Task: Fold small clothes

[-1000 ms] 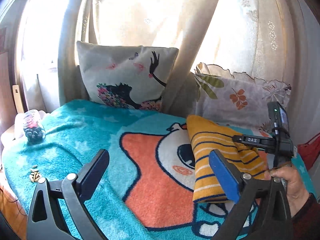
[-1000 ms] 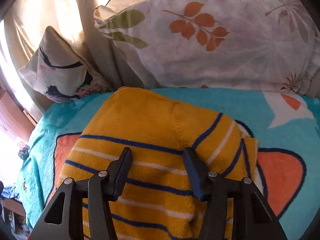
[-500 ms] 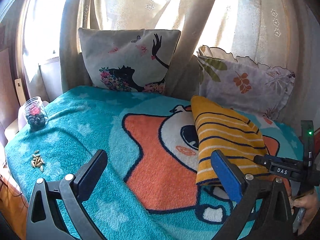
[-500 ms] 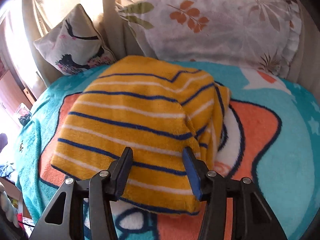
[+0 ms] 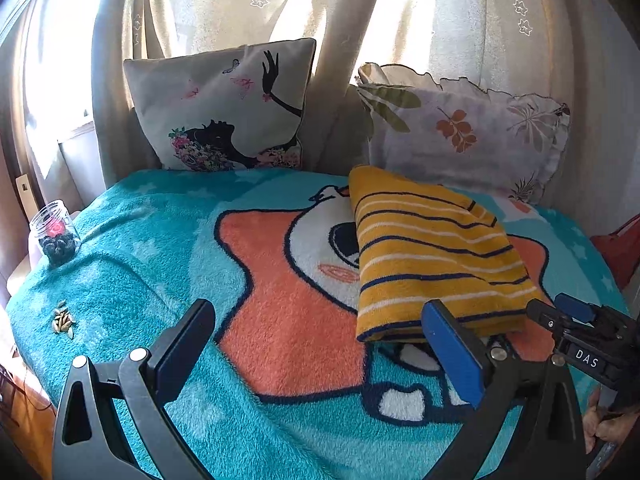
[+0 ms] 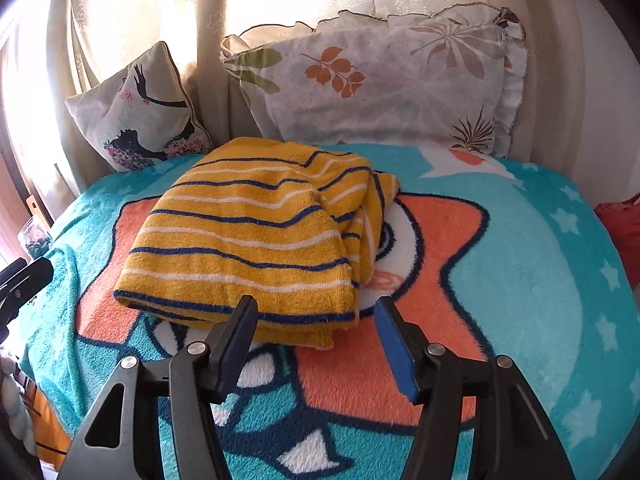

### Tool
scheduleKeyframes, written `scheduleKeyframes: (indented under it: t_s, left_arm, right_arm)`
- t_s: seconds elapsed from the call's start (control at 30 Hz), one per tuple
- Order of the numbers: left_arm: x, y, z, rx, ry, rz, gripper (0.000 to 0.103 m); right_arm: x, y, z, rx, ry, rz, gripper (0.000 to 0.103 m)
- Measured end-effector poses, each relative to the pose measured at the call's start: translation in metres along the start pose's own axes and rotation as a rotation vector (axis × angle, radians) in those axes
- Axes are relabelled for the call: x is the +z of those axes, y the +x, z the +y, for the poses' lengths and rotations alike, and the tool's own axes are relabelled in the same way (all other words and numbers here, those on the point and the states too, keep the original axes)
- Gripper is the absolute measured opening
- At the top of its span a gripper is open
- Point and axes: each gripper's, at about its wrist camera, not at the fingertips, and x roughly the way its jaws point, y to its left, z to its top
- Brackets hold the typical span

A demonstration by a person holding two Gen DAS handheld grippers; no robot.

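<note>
With both our left tool [image 5: 316, 348] and right tool [image 6: 316, 340] empty and spread, the folded striped garment [image 6: 256, 232] risks slumping open on the plush blanket [image 6: 520, 280].

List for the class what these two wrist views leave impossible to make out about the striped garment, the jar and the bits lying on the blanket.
- Striped garment: right wrist view, its type and inner layers are hidden by its own folds.
- Jar: left wrist view, its dark contents are too small to identify.
- Small bits on the blanket: left wrist view, too small to name.
</note>
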Motion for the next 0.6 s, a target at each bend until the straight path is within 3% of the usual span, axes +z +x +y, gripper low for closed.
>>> scheduleKeyframes:
  t_s: [0.6]
  left_arm:
    - [-0.006,0.024,-0.011,-0.032,0.011,0.086,0.103]
  right_arm:
    - [-0.012,0.004,0.009,-0.011,-0.020,0.008,0.072]
